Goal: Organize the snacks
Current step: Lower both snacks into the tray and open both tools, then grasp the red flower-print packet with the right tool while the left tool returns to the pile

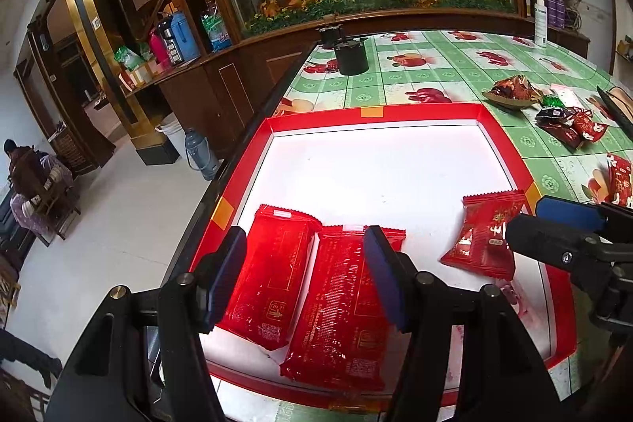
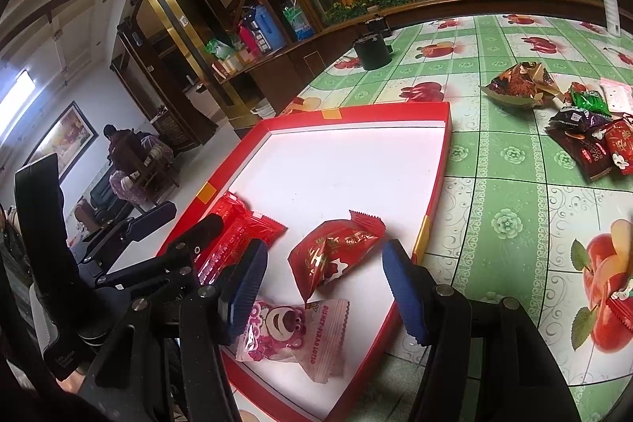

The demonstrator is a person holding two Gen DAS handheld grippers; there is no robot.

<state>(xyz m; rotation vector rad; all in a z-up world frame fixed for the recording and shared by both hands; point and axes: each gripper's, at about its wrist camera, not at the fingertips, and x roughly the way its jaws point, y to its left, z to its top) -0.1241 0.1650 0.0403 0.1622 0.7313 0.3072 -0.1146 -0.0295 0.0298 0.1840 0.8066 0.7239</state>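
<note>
Nearest my right gripper [image 2: 324, 287] lies a pink-and-white packet [image 2: 290, 333] with a bear face, printed "DISNEY·PIXAR LOTSO" along its side. It rests in the near corner of the red-rimmed tray [image 2: 437, 184], partly under my left blue pad. Just beyond it, between my fingers but untouched, sits a puffy red packet [image 2: 336, 256] with gold characters I cannot read. Both my jaws stand about half apart and grip nothing.

My left gripper [image 1: 304, 275] hovers over two long red packets [image 1: 304, 291] lying side by side against the tray's left rim; their fine print and a code square are too small to read. Its jaws straddle the seam between them without pressing.

Most of the tray's white floor beyond the packets is bare, giving room to move. Orange tape marks the rim on three sides. The tray's left edge lies close to the table's edge.

More snacks sit loose on the green apple-patterned tablecloth [image 2: 510, 180] to the right: an opened gold-and-red bag [image 2: 518, 84], a green packet [image 2: 589, 101], dark packets [image 2: 577, 133].
</note>
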